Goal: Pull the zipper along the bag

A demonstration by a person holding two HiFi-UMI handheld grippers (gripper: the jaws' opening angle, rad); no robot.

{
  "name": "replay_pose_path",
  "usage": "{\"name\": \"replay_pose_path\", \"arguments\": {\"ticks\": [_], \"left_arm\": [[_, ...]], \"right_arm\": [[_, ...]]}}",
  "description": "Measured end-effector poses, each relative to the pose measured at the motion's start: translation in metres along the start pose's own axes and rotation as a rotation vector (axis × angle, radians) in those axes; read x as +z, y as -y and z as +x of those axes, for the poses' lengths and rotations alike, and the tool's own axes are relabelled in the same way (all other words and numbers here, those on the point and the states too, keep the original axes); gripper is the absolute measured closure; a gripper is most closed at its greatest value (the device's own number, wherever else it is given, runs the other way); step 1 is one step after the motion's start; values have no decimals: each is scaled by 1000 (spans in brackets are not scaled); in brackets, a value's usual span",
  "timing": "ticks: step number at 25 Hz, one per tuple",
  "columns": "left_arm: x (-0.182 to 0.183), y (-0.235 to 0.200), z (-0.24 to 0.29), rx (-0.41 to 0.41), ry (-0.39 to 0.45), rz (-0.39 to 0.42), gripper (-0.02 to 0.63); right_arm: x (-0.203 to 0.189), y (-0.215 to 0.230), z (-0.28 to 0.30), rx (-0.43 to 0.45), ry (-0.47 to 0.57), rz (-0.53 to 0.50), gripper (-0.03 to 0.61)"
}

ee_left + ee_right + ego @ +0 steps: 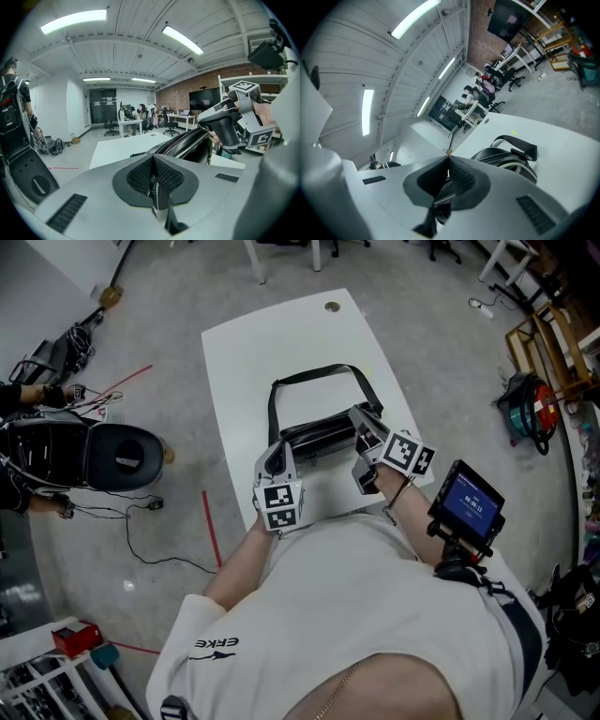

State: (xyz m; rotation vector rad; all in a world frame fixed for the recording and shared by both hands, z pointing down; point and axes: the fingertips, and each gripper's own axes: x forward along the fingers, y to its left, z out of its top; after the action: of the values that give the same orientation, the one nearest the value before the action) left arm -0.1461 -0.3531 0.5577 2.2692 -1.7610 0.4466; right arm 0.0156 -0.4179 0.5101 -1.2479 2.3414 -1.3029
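Black bag [319, 435] by the tabletop's [281, 343] near edge; left claw [153, 178] pinches its end, right claw [446, 176] is clamped on the zipper pull [448, 153]. We fear the small pull slipping free under tension.

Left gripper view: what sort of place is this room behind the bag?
Probably a shared office or lab workspace: desks with office chairs and people seated at them, a large wall screen on a brick wall, and long strip lights overhead.
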Motion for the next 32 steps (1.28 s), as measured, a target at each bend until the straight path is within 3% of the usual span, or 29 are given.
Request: {"name": "replay_pose_path", "arguments": {"ticks": [32], "left_arm": [[4, 48, 23, -95, 46, 19, 611]], "right_arm": [[-28, -14, 8, 25, -83, -54, 566]]}}
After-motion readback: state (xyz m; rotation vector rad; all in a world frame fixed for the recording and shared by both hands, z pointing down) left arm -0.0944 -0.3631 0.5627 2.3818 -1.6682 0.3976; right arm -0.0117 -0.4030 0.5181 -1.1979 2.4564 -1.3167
